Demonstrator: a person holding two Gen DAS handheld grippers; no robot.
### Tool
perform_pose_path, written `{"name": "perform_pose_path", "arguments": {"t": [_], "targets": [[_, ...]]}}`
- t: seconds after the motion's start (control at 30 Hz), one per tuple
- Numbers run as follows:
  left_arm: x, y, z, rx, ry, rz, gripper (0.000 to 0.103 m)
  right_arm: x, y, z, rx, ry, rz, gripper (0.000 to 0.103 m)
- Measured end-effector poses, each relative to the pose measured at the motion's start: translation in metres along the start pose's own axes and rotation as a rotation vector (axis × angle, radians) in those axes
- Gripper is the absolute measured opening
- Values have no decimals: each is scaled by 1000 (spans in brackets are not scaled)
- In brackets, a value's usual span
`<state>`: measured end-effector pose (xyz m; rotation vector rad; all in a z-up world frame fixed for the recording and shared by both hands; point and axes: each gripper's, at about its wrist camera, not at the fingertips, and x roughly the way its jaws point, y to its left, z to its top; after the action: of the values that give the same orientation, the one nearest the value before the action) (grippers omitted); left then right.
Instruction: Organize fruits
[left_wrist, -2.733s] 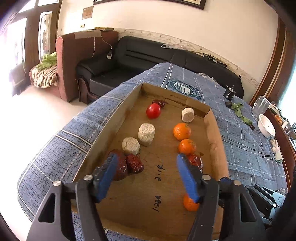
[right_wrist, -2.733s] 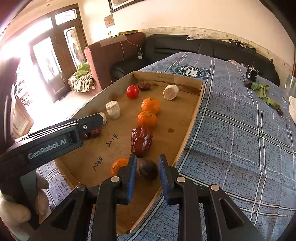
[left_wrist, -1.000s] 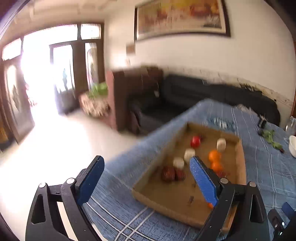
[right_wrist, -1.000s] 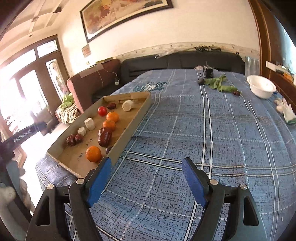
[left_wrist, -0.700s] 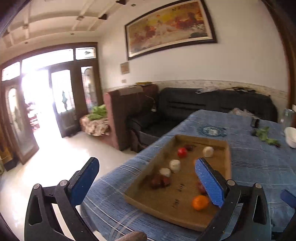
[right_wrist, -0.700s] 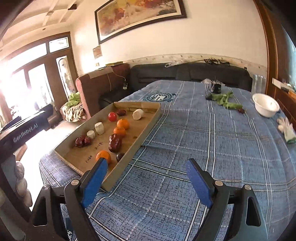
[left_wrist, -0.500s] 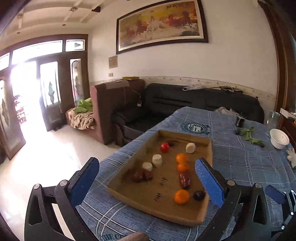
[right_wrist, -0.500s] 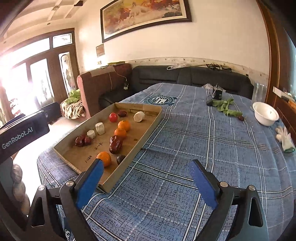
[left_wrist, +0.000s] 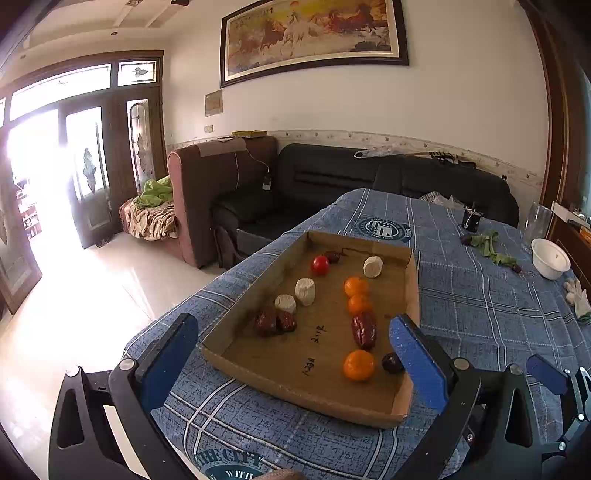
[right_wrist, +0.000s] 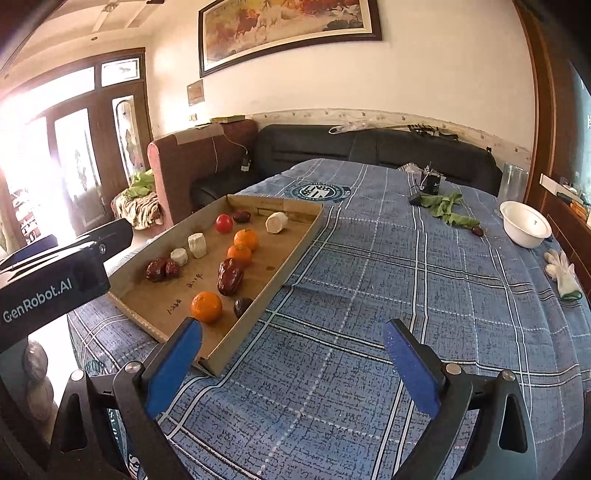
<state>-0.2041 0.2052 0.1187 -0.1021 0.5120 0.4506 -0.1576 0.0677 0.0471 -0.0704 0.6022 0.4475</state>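
A shallow cardboard tray (left_wrist: 413, 295) (right_wrist: 299, 230) lies on the blue plaid table. It holds three oranges (left_wrist: 358, 364) (right_wrist: 207, 306), a large red date (left_wrist: 364, 329) (right_wrist: 229, 276), a small dark fruit (left_wrist: 392, 362) (right_wrist: 242, 306), two red dates (left_wrist: 273, 321) (right_wrist: 160, 268), white chunks (left_wrist: 305, 291) (right_wrist: 197, 244) and a red tomato (left_wrist: 320, 264) (right_wrist: 224, 223). My left gripper (left_wrist: 295, 354) is open and empty, pulled back from the tray's near edge. My right gripper (right_wrist: 291, 362) is open and empty, over the cloth right of the tray.
A white bowl (right_wrist: 525, 223) (left_wrist: 550, 257), green leaves (right_wrist: 445, 208), a white glove (right_wrist: 561, 273) and a glass jar (right_wrist: 511, 184) sit at the far right of the table. A black sofa (left_wrist: 332, 181) and brown armchair (left_wrist: 218, 192) stand beyond the table.
Both grippers drew back and up from the tray. The right gripper let go of the small dark fruit, which now lies in the tray, and both grippers opened wide.
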Motion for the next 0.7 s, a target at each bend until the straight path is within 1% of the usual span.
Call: {"name": "perform_pose_path", "arguments": {"t": [0.7], "targets": [[20,18,-7,-52,71,-22,103,12,16,0,-40,39,-2,101]]}}
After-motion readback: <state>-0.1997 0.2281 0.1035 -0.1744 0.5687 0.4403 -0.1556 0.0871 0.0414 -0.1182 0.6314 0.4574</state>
